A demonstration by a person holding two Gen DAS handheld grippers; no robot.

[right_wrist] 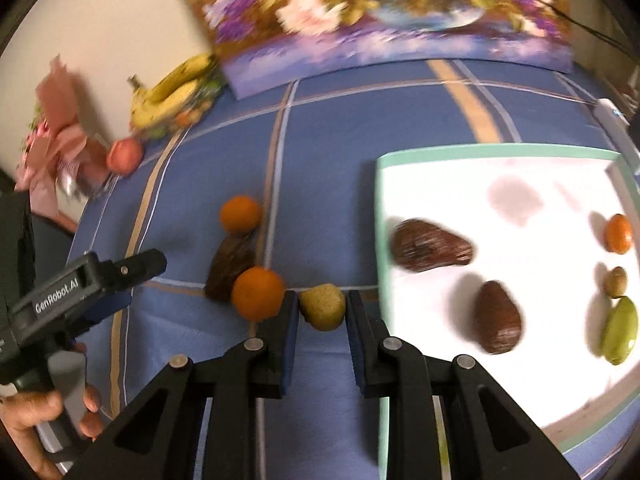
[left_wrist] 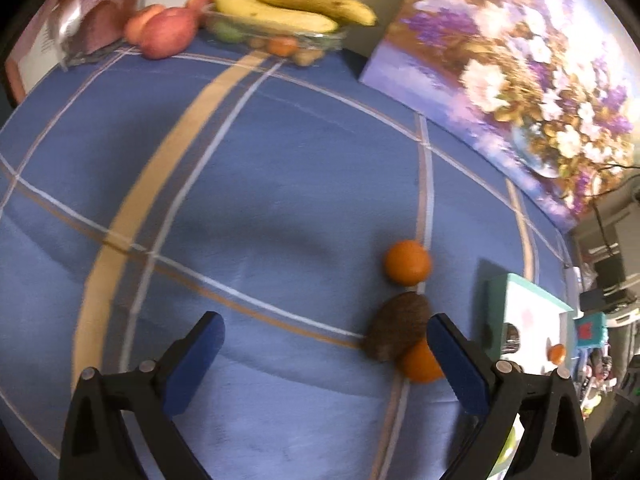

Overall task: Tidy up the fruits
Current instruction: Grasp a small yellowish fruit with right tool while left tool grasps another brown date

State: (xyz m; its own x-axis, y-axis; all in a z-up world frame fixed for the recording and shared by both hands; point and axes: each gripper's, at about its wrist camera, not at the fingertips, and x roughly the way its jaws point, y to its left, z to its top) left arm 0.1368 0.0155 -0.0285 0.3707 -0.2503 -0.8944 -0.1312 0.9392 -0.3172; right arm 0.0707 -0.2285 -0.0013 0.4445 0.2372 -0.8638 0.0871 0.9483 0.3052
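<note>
A blue plaid cloth covers the table (right_wrist: 320, 152), with a white tray (right_wrist: 500, 176) edged in green at the right of the right wrist view holding two brown fruits and a few smaller ones. In the left wrist view the left gripper (left_wrist: 324, 332) has its fingers spread wide, and a brown fruit (left_wrist: 396, 332) between two oranges lies just inside the right-hand finger. At the lower centre of the right wrist view, the right gripper (right_wrist: 322, 312) pinches a small yellow-green round fruit (right_wrist: 322, 306) between its fingers, just left of the tray.
</note>
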